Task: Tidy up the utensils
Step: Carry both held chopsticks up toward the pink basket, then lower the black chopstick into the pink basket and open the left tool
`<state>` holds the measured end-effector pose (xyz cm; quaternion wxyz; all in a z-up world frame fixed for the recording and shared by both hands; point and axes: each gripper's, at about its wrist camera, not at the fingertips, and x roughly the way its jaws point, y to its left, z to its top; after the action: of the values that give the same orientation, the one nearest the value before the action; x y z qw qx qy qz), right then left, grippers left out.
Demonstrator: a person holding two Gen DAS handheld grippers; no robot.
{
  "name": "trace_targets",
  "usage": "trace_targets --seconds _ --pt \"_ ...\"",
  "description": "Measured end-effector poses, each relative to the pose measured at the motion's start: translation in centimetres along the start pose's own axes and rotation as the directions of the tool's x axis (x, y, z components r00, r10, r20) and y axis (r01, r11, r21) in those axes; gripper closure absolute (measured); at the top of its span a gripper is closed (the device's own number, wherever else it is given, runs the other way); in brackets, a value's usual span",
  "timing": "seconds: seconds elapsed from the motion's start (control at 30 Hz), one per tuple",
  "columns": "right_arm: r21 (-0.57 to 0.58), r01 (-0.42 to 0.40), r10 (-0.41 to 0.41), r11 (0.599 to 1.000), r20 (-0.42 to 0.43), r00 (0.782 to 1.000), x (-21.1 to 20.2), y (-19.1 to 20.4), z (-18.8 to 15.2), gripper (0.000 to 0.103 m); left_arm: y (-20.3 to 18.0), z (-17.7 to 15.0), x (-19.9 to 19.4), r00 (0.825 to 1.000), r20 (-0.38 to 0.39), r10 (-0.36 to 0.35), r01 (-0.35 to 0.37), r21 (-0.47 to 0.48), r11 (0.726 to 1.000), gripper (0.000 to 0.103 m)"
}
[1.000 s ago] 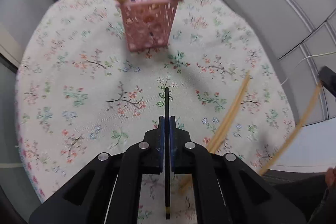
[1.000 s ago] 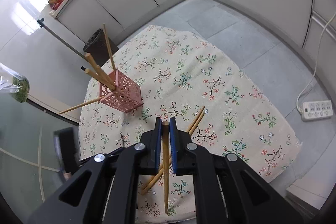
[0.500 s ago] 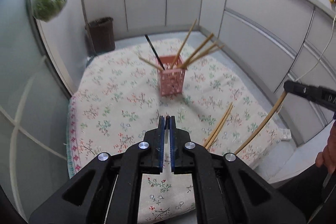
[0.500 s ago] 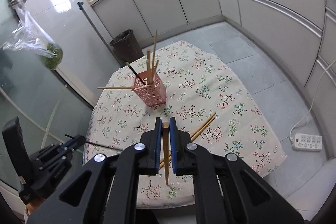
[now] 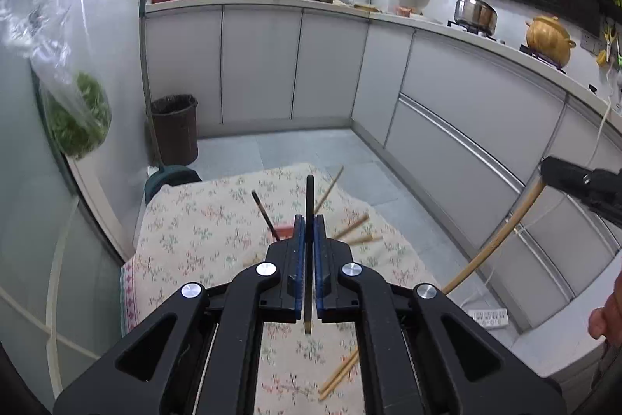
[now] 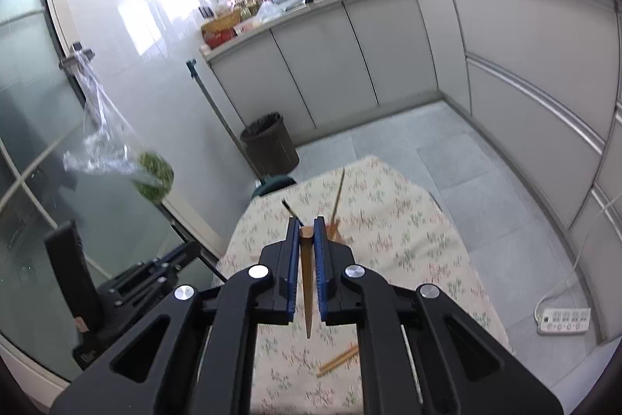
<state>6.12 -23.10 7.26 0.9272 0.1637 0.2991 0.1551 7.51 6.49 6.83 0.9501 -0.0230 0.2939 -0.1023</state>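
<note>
Kitchen table (image 5: 186, 220); only left view shows black chopstick (image 5: 310, 205) clamped.

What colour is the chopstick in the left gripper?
Black chopstick, clamped in the left gripper; clearest in the left wrist view.

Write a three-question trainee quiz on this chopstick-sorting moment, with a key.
1. True or false: the left gripper is shut on a black chopstick.
2. What does the right gripper hold? A) a spoon B) a wooden chopstick C) nothing
3. Where do the two loose wooden chopsticks lie?

Key: 1 true. 2 B. 3 On the floral tablecloth, side by side, near its close edge.
</note>
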Motion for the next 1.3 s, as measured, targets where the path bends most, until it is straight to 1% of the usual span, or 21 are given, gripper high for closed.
trace_targets --seconds 0.2,0.33,0.43,0.57,0.63,0.67,0.7,0.77,0.8,0.83,0.93,0.97,1.03,1.1,1.17,1.3 --pt "-0.007 -0.017 0.017 1.0 0.06 0.998 1.0 1.6 5.0 0.095 1.2 3.2 3.5 0.999 0.033 0.032 -0.031 -0.043 0.999 0.099" --pt "-0.021 -0.012 0.014 1.0 0.088 0.996 3.3 2.3 7.7 0.095 2.2 4.5 7.0 0.998 0.022 0.052 -0.05 -0.077 0.996 0.099" --pt "-0.033 0.0 0.003 0.999 0.093 0.996 5.5 2.8 8.8 0.095 3.2 4.4 9.9 0.999 -0.005 0.046 -0.046 -0.107 0.993 0.099" --pt "-0.062 0.022 -0.016 0.998 0.104 0.994 8.6 3.0 9.6 0.095 4.2 3.2 13.4 0.998 -0.039 0.044 -0.049 -0.135 0.99 0.099" --pt "-0.063 0.026 -0.02 0.998 0.099 0.995 9.9 3.0 9.8 0.095 4.8 2.3 15.0 0.998 -0.063 0.003 -0.012 -0.151 0.988 0.098" --pt "-0.064 0.031 -0.025 0.997 0.097 0.995 10.7 2.9 9.9 0.095 4.9 1.8 15.7 0.997 -0.083 -0.009 -0.003 -0.144 0.99 0.098" --pt "-0.066 0.034 -0.028 0.997 0.095 0.995 11.3 2.9 10.0 0.095 4.9 1.4 15.9 0.996 -0.087 -0.01 -0.002 -0.136 0.991 0.097" --pt "-0.066 0.043 -0.038 0.997 0.086 0.996 12.6 2.6 9.9 0.095 4.9 1.3 15.7 0.997 -0.076 0.0 -0.009 -0.117 0.993 0.088" --pt "-0.067 0.046 -0.041 0.997 0.082 0.996 13.0 2.5 9.7 0.095 5.0 1.6 14.9 0.998 -0.055 0.007 -0.014 -0.116 0.993 0.08" --pt "-0.068 0.049 -0.044 0.996 0.078 0.996 13.5 2.4 9.6 0.095 5.3 2.0 14.1 0.999 -0.031 0.008 -0.012 -0.127 0.992 0.073" --pt "-0.069 0.053 -0.048 0.996 0.071 0.996 14.6 2.3 9.3 0.095 6.4 3.4 11.3 0.999 0.039 0.017 -0.01 -0.177 0.984 0.07" --pt "-0.068 0.052 -0.048 0.996 0.069 0.996 14.9 2.2 9.2 0.095 6.7 3.8 10.4 0.998 0.056 0.034 -0.023 -0.19 0.982 0.068" --pt "-0.07 0.049 -0.045 0.996 0.064 0.997 15.5 2.3 9.0 0.095 7.3 4.3 9.3 0.995 0.077 0.058 -0.04 -0.218 0.975 0.056" --pt "-0.079 0.056 -0.051 0.995 0.063 0.997 16.2 2.5 8.9 0.095 7.7 4.6 8.6 0.995 0.092 0.05 -0.027 -0.232 0.972 0.056" --pt "-0.088 0.061 -0.056 0.994 0.062 0.997 16.9 2.7 8.7 0.095 8.0 4.7 8.2 0.993 0.097 0.064 -0.04 -0.236 0.971 0.056" --pt "-0.099 0.065 -0.06 0.993 0.053 0.997 19.3 2.9 7.3 0.095 8.3 4.4 8.6 0.995 0.072 0.075 -0.057 -0.235 0.97 0.056"
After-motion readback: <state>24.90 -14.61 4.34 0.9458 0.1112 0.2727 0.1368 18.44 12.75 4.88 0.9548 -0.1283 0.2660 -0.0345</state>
